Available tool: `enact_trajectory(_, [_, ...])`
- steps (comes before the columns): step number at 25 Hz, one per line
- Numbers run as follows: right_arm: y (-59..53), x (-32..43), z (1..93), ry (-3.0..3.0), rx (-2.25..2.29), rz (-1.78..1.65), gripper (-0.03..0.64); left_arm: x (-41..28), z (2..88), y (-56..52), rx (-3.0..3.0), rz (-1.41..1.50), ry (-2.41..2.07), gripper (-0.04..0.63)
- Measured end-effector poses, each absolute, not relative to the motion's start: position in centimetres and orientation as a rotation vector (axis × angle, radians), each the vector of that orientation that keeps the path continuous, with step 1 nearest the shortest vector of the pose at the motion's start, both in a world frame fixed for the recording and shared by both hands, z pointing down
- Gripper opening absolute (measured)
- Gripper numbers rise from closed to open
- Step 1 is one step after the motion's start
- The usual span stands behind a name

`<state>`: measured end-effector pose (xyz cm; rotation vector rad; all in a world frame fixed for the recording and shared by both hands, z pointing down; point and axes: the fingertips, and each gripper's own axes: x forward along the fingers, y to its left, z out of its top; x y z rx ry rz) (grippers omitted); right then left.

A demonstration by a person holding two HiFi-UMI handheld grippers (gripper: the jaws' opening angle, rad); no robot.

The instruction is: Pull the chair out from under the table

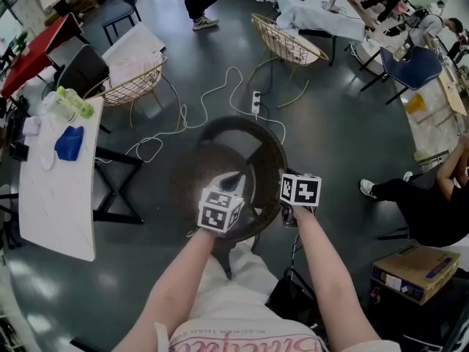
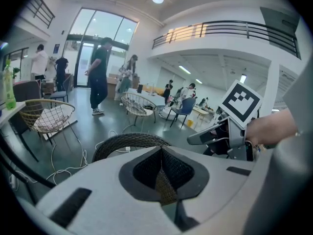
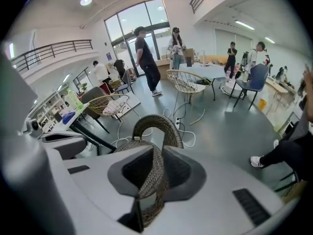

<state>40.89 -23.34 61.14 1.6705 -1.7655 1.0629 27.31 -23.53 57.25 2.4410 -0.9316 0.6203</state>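
Right gripper view: right gripper [image 3: 155,155] jaws narrow, pads clamped on a woven band of the chair [image 3: 157,124]. The band runs up out of the fingers and loops over just beyond them.

Left gripper view: left gripper [image 2: 161,153] jaws almost together, pinching woven chair material. The dark rim arcs just past the fingertips. Right gripper shows near, to the right of the left fingers.

Head view: both grippers sit side by side on the near edge of the chair, left fingers on the left part of the rim, right fingers on the right part. Chair is out over open floor [image 1: 337,123]; cannot tell whether its legs touch it.

- Table [image 1: 55,196]: well apart from the chair, off to the left of the left fingers. Blue cloth [image 1: 69,144] and green bottle [image 1: 75,103] lie on it.
- Beyond the chair, away from the fingers: white cable [image 1: 220,94] and power strip [image 1: 256,101] on the floor.
- Further out: two pale wire chairs [image 1: 135,79].
- Right of the right fingers: a seated person [image 1: 429,204], and a cardboard box [image 1: 414,270].
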Motion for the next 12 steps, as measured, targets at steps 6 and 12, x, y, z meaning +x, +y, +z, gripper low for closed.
enact_trajectory(6, [-22.2,36.1,55.8,-1.940,1.649,1.000,0.005,25.6,53.6,-23.0,2.492,0.557,-0.923,0.005])
enact_trajectory(12, [-20.8,31.6,48.8,-2.106,1.599,0.792,0.003,24.3,49.8,-21.9,2.578,0.483,-0.912,0.005])
